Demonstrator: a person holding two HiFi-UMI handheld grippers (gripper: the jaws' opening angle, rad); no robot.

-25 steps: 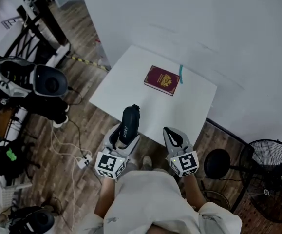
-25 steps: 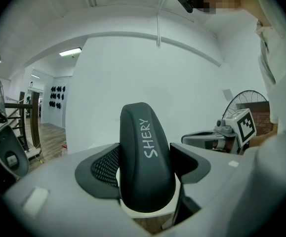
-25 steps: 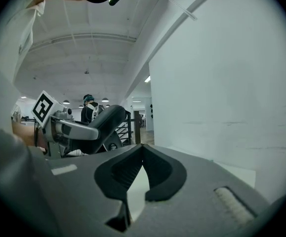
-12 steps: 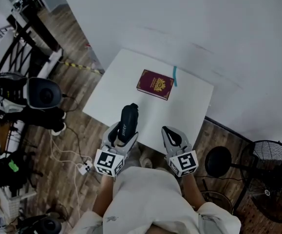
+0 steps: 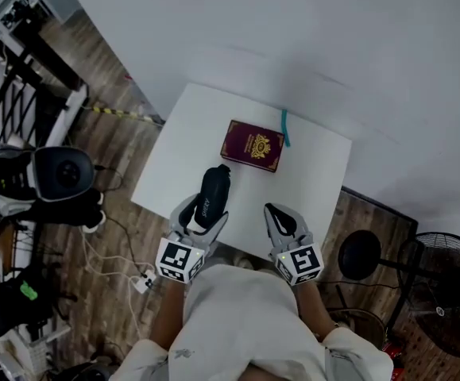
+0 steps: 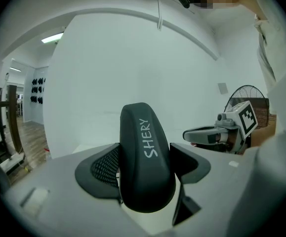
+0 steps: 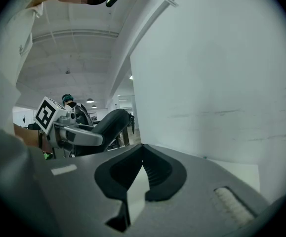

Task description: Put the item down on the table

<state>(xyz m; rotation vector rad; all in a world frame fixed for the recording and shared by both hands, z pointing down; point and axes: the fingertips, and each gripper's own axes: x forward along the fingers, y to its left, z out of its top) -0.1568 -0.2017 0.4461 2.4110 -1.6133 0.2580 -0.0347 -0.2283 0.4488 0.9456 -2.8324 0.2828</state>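
Observation:
A dark hard case (image 5: 214,190) with the white word SHERY on it (image 6: 146,157) is clamped between the jaws of my left gripper (image 5: 206,211) (image 6: 145,172). It sticks up and forward over the near part of the small white table (image 5: 183,133). My right gripper (image 5: 277,214) (image 7: 142,154) hovers at the table's near edge, its jaws together with nothing between them. From the right gripper view the left gripper (image 7: 76,134) and the case (image 7: 108,122) show at the left. A maroon booklet (image 5: 252,144) lies on the table just past the case.
A teal strip (image 5: 284,127) lies beside the booklet's far right corner. A white wall runs behind the table. On the wooden floor stand a fan (image 5: 444,292) and a dark round base (image 5: 361,254) at the right, dark equipment (image 5: 55,173) and cables at the left.
Both grippers have moved forward from the table's near edge to over its surface. The case now sits closer to the maroon booklet. The grip on it looks the same.

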